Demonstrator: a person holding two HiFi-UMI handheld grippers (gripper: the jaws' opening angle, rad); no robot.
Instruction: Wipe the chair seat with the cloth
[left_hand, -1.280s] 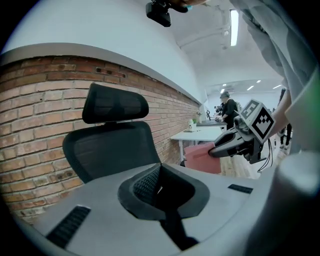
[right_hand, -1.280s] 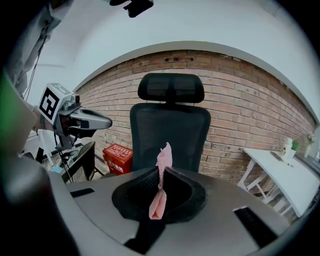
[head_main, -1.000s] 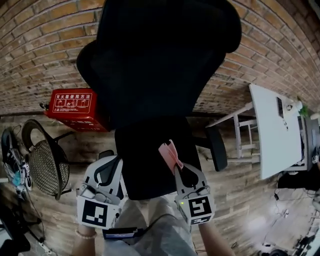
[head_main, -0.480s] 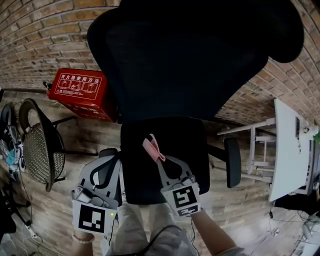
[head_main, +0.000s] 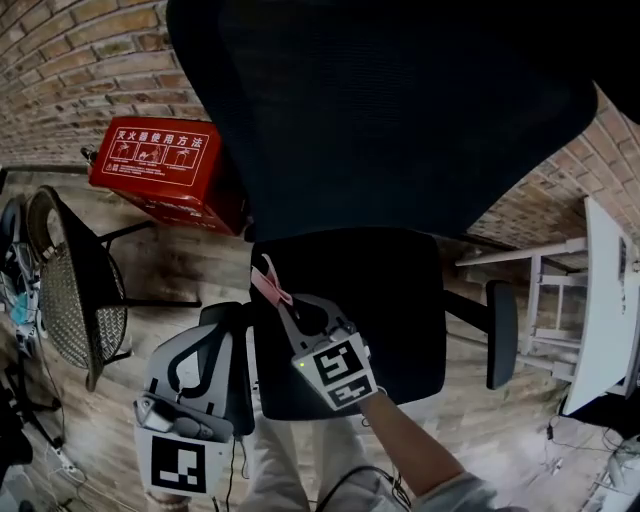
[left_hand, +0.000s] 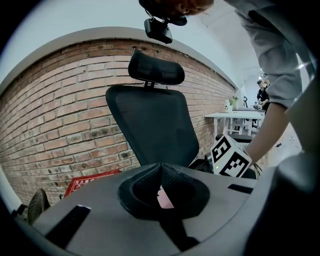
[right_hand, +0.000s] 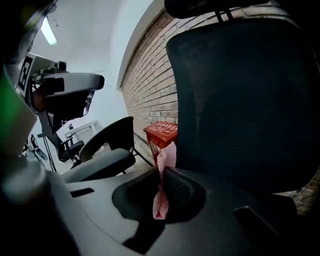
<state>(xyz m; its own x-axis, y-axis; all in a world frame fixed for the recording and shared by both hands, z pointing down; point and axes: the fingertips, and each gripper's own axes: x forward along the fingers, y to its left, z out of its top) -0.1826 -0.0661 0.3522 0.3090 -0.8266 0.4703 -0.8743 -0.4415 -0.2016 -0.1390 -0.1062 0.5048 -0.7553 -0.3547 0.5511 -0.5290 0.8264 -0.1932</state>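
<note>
A black office chair with a tall mesh back (head_main: 390, 110) fills the head view; its seat (head_main: 380, 310) lies below it. My right gripper (head_main: 272, 290) hovers at the seat's left rear part, shut on a pink cloth (head_main: 267, 283). In the right gripper view the cloth (right_hand: 168, 157) sticks up from the shut tips of the right gripper (right_hand: 161, 172) in front of the backrest (right_hand: 240, 100). My left gripper (head_main: 218, 315) is low beside the seat's left edge. In the left gripper view the left gripper (left_hand: 160, 167) shows its tips together with nothing clamped between them.
A red box (head_main: 165, 170) with printed labels stands against the brick wall (head_main: 70, 60) at the left. A second chair (head_main: 75, 300) with a mesh seat is at the far left. A white desk (head_main: 610, 300) stands at the right. The floor is wood planks.
My right gripper has carried the pink cloth leftward across the seat. The head view has closed in on the chair. The left gripper stays low at the left.
</note>
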